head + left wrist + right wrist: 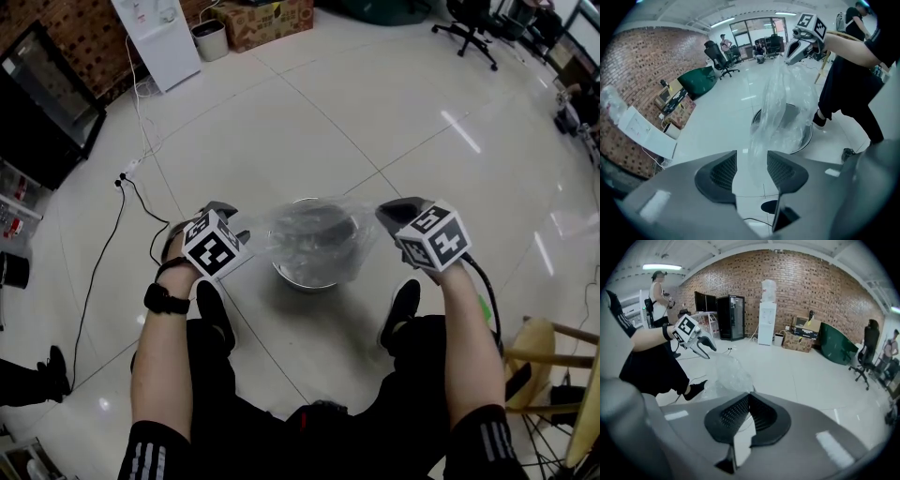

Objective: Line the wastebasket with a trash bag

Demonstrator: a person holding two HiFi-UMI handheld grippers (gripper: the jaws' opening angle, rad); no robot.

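Close below me, left gripper (225, 210) and right gripper (386, 216) flank the wastebasket (309, 279) on the floor, trash bag (289, 225) stretched over it. Left gripper view: I see jaws apart, film running between them. Right gripper view: jaws closed, pinching the bag's edge.

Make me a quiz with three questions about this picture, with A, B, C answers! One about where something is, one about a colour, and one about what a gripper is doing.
1. Where does the wastebasket stand?
A) on a table
B) on the floor between the person's shoes
C) on a shelf

2. What colour is the trash bag?
A) black
B) blue
C) clear

3. How do the jaws of the left gripper stand?
A) apart
B) pressed together on nothing
C) clamped on a shoe

Answers:
1 B: the head view shows it on the tiles between both shoes.
2 C: the basket shows through it.
3 A: the left gripper view shows a gap between the pads, with bag film in it.
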